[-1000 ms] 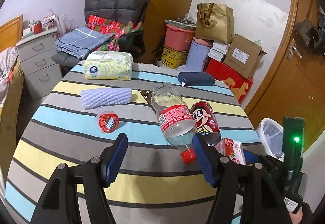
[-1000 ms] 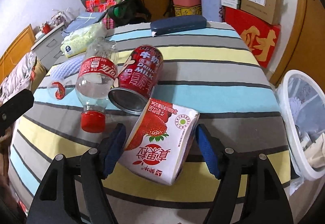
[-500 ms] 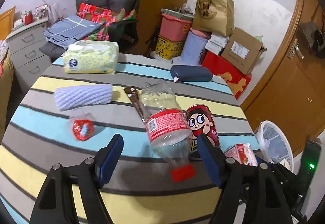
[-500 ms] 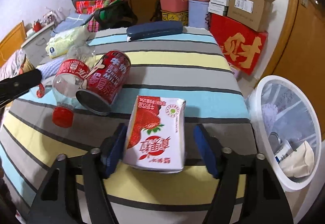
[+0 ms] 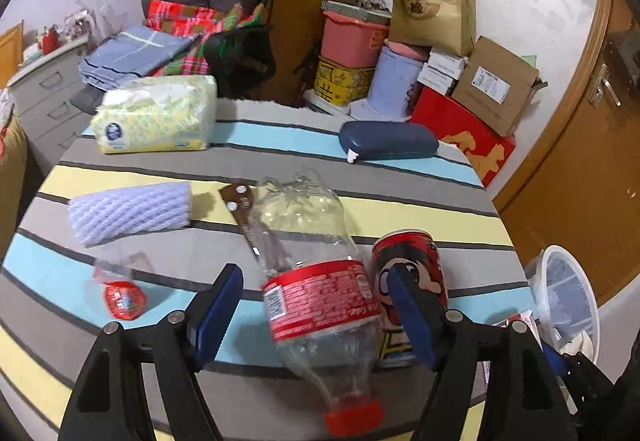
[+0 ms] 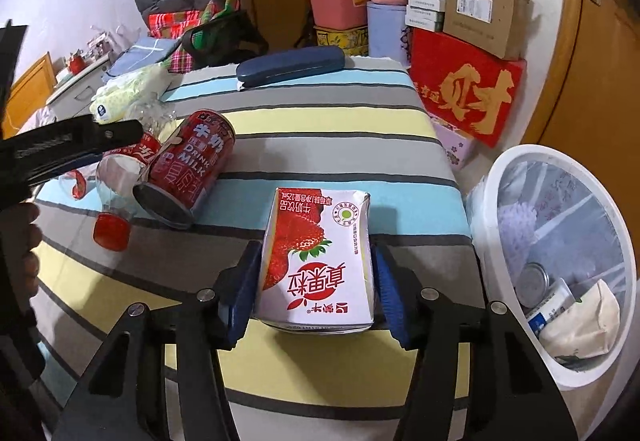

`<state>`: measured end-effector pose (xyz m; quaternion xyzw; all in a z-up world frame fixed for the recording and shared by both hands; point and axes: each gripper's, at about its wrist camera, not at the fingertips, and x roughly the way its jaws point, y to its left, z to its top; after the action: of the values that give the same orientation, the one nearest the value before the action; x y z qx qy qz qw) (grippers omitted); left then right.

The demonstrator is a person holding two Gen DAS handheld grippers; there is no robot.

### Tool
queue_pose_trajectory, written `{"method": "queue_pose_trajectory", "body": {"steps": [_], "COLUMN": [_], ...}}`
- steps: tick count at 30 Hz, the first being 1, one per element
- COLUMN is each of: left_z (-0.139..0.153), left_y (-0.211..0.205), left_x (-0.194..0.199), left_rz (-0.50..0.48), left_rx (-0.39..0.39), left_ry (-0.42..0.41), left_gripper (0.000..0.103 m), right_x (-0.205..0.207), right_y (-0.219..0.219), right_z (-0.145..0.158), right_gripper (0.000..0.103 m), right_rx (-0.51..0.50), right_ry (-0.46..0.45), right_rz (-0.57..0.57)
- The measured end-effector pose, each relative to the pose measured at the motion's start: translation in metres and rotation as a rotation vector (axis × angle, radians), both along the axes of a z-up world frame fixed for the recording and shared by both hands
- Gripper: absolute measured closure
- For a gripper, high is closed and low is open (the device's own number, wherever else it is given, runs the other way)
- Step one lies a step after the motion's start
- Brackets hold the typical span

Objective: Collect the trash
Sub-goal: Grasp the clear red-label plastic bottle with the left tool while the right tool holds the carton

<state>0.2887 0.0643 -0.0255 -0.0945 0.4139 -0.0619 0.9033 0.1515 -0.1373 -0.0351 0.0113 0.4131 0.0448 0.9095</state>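
A clear plastic bottle (image 5: 316, 281) with a red label and red cap lies on the striped table (image 5: 280, 145), between the open jaws of my left gripper (image 5: 316, 311). A red milk can (image 5: 412, 273) lies beside it on the right. My right gripper (image 6: 316, 283) has its blue pads against both sides of a strawberry milk carton (image 6: 316, 261) lying on the table; the can (image 6: 188, 165) and bottle (image 6: 120, 177) sit to its left. A white trash bin (image 6: 560, 261) with a clear liner stands right of the table and holds some trash.
On the table lie a white foam sleeve (image 5: 128, 213), a red wrapper (image 5: 122, 297), a brown wrapper strip (image 5: 240, 205), a tissue pack (image 5: 156, 117) and a blue case (image 5: 388, 141). Boxes and tubs (image 5: 440, 81) stand behind.
My left gripper moved forward so the bottle now lies between its jaws. My right gripper closed in on the milk carton, which turned square to it.
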Motion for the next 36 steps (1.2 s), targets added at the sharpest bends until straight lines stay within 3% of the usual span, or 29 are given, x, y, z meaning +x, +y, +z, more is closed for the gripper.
{"method": "queue_pose_trajectory", "body": {"steps": [11,15,19,36], "left_z": [-0.023,-0.025,-0.024,0.013], "left_y": [-0.003,-0.004,-0.004,-0.004], "left_x": [0.018,0.019,0.016,-0.032], "left_rz": [0.008,0.000,-0.001,-0.018], "left_rx": [-0.001,0.001,0.014,0.029], "left_ry": [0.057,0.063,0.055,-0.037], "left_gripper": [0.029,0.038,0.039,0.039], "right_x": [0.003,0.003,0.003,-0.009], "right_y": [-0.004,-0.005,-0.007,-0.008], "right_z": [-0.002,-0.002,-0.001,0.010], "right_gripper": [0.047,0.047,0.047,0.047], "right_rx": [0.001,-0.002,0.008,0.035], "right_ry": [-0.011,-0.013,-0.015,-0.056], "right_rz": [0.015,0.017,0.018,0.004]}}
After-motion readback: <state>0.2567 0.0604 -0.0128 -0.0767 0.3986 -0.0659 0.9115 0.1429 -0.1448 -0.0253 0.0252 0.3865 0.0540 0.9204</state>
